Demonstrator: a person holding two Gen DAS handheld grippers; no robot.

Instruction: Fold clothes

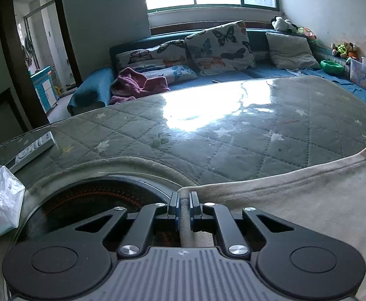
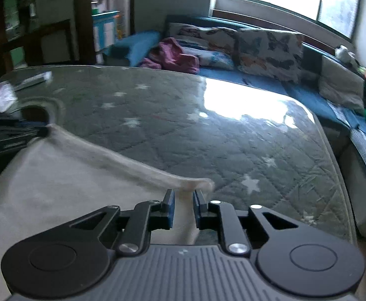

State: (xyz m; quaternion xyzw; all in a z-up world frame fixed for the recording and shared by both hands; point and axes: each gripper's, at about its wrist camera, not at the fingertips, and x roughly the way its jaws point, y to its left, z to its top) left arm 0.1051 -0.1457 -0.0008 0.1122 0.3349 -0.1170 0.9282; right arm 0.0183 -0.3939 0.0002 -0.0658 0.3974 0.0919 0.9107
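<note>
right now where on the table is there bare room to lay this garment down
Free: the quilted table top beyond the cream garment, up to the sofa-side edge. Crowded: the near left corner, with the plastic bag, flat box and round cutout.

Cream garment (image 1: 295, 200), grey star-quilted table cover (image 1: 208, 135), butterfly-print cushions (image 1: 220, 45), blue sofa (image 1: 92, 90).

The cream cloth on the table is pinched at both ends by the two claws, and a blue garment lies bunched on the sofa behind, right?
Nearly. The left claw and right claw do pinch the cream cloth, but the bunched garment on the sofa is pink-purple, not blue, as the left wrist view shows.
</note>
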